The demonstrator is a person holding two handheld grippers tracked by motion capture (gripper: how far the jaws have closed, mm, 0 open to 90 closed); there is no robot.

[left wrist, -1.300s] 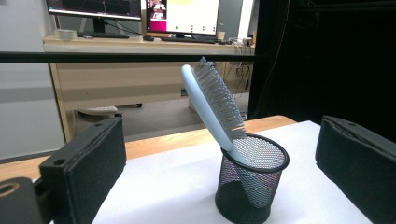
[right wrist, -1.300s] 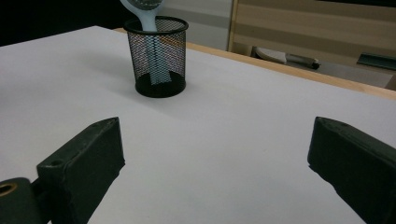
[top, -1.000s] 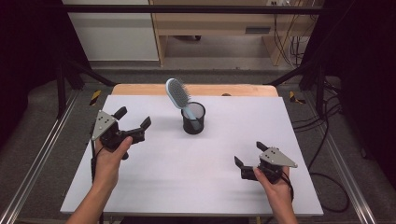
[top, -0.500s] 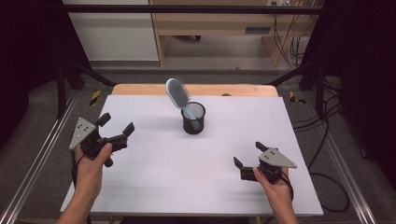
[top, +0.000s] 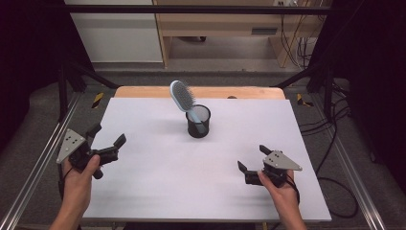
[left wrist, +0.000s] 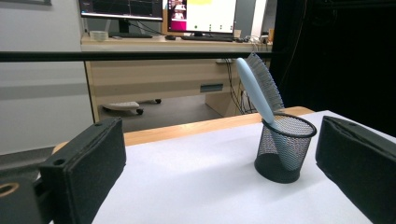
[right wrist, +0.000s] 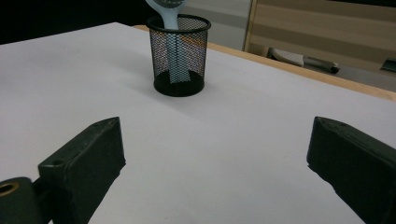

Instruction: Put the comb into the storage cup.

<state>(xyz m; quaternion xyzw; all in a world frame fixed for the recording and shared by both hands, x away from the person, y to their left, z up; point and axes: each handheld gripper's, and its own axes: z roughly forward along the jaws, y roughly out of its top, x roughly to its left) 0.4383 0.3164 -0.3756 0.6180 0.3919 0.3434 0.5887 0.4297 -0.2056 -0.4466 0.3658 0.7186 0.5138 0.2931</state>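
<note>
Black mesh cup (top: 198, 122) holds your blue hairbrush (top: 185, 98) at twelve o'clock; left gripper (top: 106, 139) and right gripper (top: 253, 159) gape empty.

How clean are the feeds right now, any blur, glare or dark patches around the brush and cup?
High view: the table is evenly lit with no glare, both sides of the room dark, slight softness at the left gripper. Left gripper view: hairbrush and mesh cup sharp, near jaws soft. Right gripper view: cup sharp, brush head cut off at the top edge.
</note>
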